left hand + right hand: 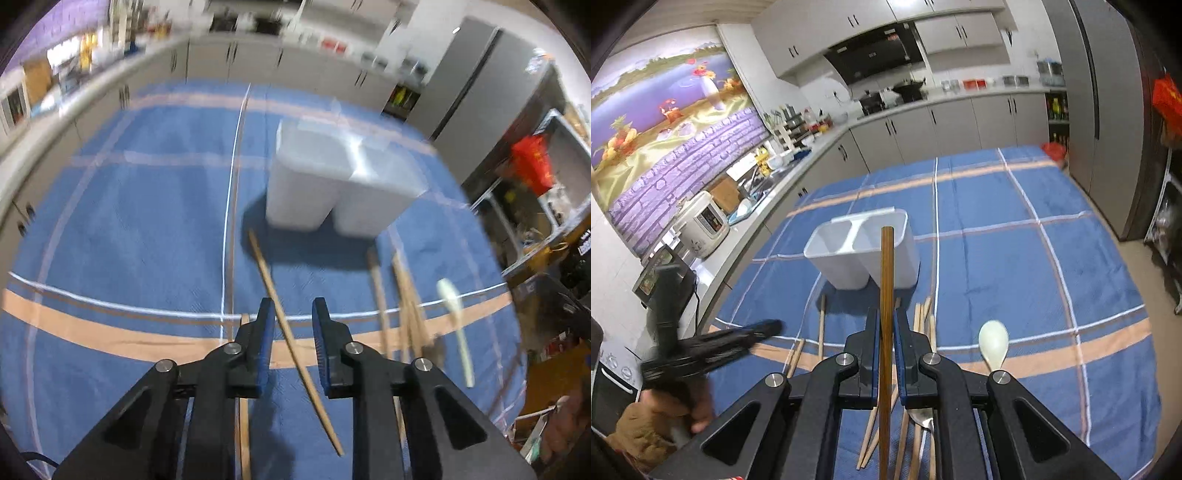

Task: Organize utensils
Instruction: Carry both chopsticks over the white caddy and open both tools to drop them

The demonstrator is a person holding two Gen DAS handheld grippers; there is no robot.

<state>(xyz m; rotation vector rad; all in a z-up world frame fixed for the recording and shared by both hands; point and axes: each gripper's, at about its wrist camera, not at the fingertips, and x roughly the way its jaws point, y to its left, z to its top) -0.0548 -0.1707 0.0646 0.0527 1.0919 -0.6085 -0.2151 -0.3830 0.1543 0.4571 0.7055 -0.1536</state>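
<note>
A white two-compartment holder stands on the blue plaid cloth; it also shows blurred in the left wrist view. My right gripper is shut on a dark brown chopstick, held raised with its tip in front of the holder. My left gripper is open above a light wooden chopstick that lies on the cloth between its fingers. It also shows blurred in the right wrist view. Several more chopsticks and a pale spoon lie in front of the holder.
A metal spoon lies under my right gripper. A kitchen counter with a rice cooker runs along the left. Grey cabinets stand behind the table. A tall grey fridge stands at the right.
</note>
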